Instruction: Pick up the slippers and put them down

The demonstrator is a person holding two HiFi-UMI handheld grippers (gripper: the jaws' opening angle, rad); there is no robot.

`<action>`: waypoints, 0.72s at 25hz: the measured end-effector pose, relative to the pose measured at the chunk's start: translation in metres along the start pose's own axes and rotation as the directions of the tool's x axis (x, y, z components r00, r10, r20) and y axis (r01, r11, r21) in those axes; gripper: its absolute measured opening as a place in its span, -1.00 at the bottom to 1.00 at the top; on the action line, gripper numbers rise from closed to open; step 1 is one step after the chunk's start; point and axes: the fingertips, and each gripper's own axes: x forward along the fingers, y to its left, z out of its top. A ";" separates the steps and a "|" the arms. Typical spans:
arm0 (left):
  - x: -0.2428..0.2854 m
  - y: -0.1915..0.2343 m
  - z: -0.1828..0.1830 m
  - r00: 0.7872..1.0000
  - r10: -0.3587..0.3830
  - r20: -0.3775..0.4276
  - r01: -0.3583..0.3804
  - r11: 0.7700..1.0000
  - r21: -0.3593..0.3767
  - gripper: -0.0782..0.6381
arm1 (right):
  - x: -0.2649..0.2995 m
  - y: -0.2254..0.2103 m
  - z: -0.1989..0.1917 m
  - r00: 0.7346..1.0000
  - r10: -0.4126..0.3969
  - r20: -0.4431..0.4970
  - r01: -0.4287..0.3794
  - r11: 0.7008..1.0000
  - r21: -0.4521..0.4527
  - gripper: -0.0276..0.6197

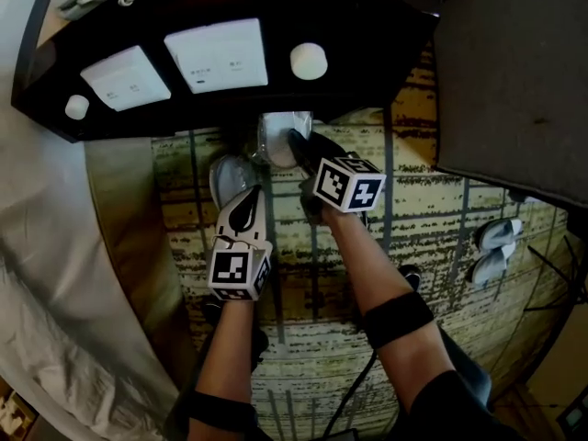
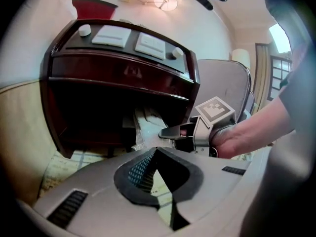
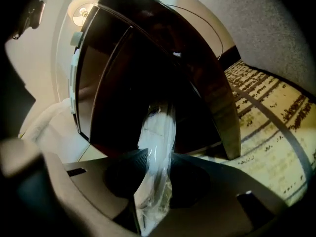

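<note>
Slippers (image 3: 157, 127): a white pair sealed in clear plastic wrap, held edge-on. The pack sits at the mouth of the dark lower opening of the wooden bench (image 1: 367, 53). I cannot tell whether its far end rests on anything.

Right claw (image 3: 158, 153): pressed in on the pack from both sides, with only the pack's thickness between the pads. In the head view the pack (image 1: 278, 141) lies at 12 o'clock from this claw's marker cube (image 1: 349, 184), just under the bench's front edge.

Left claw (image 2: 155, 151): tips meeting, nothing between them, and patterned carpet (image 2: 59, 167) shows through the gap behind the tips. From its camera I see the pack (image 2: 148, 125) at 12 o'clock and the right claw coming in from 3 o'clock. The left claw is apart from the pack.

Head view: the left claw's cube (image 1: 239, 269) is at 7 o'clock from the right one. The bench top carries two white panels (image 1: 216, 55) and a round white knob (image 1: 309, 61). A grey upholstered seat (image 1: 514, 72) is at 2 o'clock. A second pale pair (image 1: 494, 246) lies on the carpet at 3 o'clock, well apart. Bedding (image 1: 46, 246) is at 9 o'clock.
</note>
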 end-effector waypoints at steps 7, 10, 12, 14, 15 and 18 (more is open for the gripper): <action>-0.001 0.021 -0.002 0.999 0.037 0.026 -0.037 0.999 0.004 -0.77 | 0.019 -0.010 0.027 0.993 -0.083 0.086 0.080 0.996 0.044 -0.48; -0.003 0.024 -0.003 0.999 0.037 0.039 -0.037 0.999 0.008 -0.77 | 0.024 -0.013 0.033 0.987 -0.127 0.094 0.123 0.991 0.047 -0.47; -0.005 0.028 -0.003 0.998 0.046 0.053 -0.047 0.999 0.009 -0.77 | 0.026 -0.017 0.034 0.981 -0.165 0.102 0.158 0.985 0.069 -0.45; -0.007 0.029 0.002 0.998 0.051 0.045 -0.051 0.999 -0.005 -0.77 | 0.026 -0.022 0.036 0.971 -0.210 0.113 0.202 0.976 0.081 -0.43; -0.008 0.030 0.002 0.998 0.053 0.038 -0.053 0.999 -0.008 -0.77 | 0.025 -0.024 0.037 0.965 -0.232 0.121 0.224 0.971 0.080 -0.41; -0.012 0.035 0.000 0.998 0.059 0.037 -0.059 0.998 -0.015 -0.77 | 0.024 -0.025 0.042 0.951 -0.277 0.138 0.271 0.960 0.063 -0.35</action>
